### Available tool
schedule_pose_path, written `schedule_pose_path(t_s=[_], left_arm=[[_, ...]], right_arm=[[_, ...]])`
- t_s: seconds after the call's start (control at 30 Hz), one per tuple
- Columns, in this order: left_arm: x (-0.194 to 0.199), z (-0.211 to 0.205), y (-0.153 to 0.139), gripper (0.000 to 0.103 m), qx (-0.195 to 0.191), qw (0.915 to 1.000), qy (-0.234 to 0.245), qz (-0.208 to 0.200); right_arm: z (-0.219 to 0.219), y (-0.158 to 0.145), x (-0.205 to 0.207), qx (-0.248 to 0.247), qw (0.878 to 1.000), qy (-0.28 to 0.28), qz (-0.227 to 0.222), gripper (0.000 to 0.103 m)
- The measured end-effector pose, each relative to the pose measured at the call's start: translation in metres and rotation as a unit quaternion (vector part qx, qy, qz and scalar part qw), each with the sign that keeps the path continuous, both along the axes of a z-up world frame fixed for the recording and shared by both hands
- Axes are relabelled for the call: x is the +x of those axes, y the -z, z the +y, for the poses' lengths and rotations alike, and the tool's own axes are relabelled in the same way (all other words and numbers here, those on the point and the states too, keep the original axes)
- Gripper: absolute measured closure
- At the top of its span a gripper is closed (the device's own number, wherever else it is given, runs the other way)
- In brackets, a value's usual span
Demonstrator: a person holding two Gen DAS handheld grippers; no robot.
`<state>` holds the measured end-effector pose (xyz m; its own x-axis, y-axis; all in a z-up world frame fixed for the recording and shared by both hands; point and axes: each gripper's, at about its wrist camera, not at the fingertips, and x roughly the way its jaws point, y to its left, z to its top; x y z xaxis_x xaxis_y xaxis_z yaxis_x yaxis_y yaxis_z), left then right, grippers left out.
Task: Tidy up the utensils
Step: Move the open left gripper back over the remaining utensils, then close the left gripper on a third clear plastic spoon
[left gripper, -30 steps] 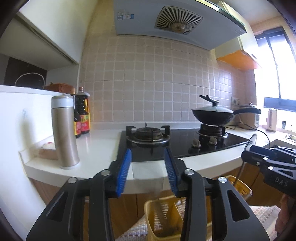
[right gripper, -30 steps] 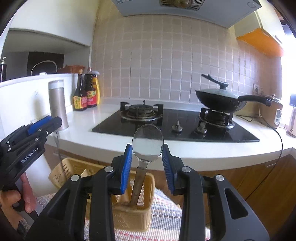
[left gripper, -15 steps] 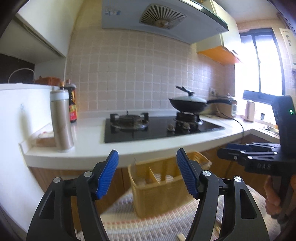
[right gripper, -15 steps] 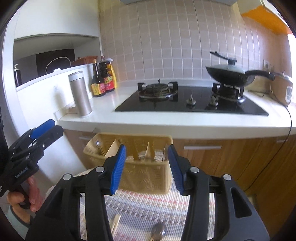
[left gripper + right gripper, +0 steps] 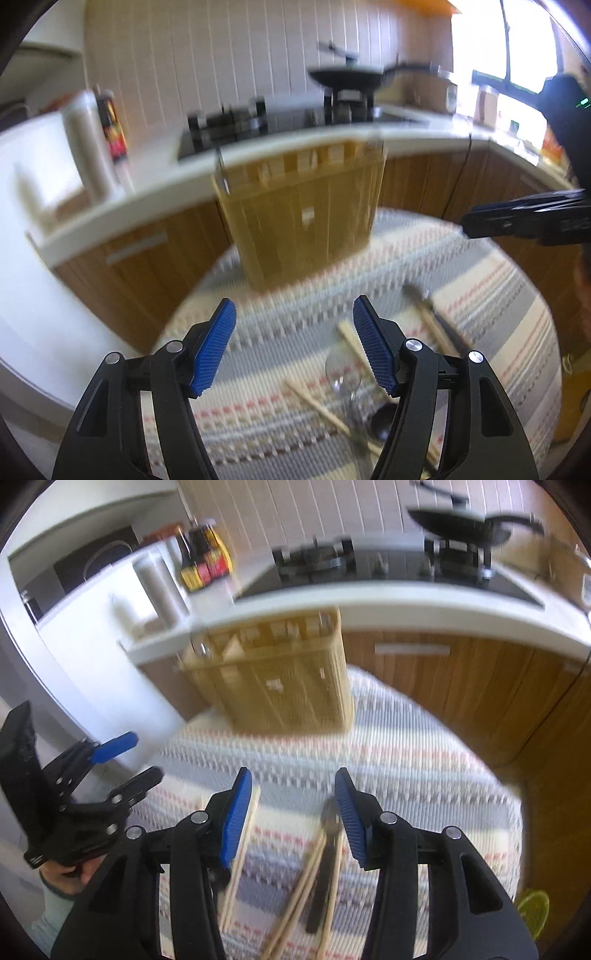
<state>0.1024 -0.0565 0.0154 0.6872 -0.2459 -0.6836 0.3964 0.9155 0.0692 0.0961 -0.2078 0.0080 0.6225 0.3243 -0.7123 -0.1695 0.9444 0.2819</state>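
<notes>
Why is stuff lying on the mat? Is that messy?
Yes. Chopsticks and a dark spoon lie scattered at odd angles on the striped mat, not standing in the yellow basket. A clear spoon lies there too.

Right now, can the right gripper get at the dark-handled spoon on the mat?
Probably yes: the right gripper is open and empty, the dark-handled spoon lies uncovered under its fingers, though chopsticks crowd it.

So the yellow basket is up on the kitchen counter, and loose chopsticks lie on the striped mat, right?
Not quite. The yellow basket stands on the striped mat, below and in front of the counter, as the right wrist view shows. Loose chopsticks do lie on the mat.
</notes>
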Motion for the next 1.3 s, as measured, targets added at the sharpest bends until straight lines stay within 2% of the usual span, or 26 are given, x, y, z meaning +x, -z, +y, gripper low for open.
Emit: schedule_pose_path(t_s=[0.2,0.43,0.53,0.83,1.17,1.3], left_arm=[[0.022,-0.004,0.048,0.039,0.000,0.9946,0.013,0.103],[0.039,-0.008,0.073,0.039,-0.008,0.9863,0.010,0.164],[0.043,-0.009,0.075,0.039,-0.011,0.9845,0.012,0.174],[0.046,-0.019,0.082,0.039,0.010,0.9816,0.019,0.190],[0.049,-0.036,0.087,0.039,0.030,0.9792,0.021,0.199],[0.048,-0.043,0.087,0.043,0.034,0.9789,0.024,0.200]], right_arm=[[-0.004,0.043,0.008,-0.014,0.997,0.004,0.075,0.059],[-0.001,0.085,0.039,-0.018,0.989,0.003,0.149,0.059],[0.001,0.093,0.047,-0.034,0.987,0.006,0.157,0.059],[0.011,0.106,0.058,-0.036,0.982,0.002,0.183,0.059],[0.050,0.110,0.063,-0.095,0.977,0.011,0.188,0.059],[0.065,0.111,0.063,-0.110,0.974,0.020,0.197,0.060]])
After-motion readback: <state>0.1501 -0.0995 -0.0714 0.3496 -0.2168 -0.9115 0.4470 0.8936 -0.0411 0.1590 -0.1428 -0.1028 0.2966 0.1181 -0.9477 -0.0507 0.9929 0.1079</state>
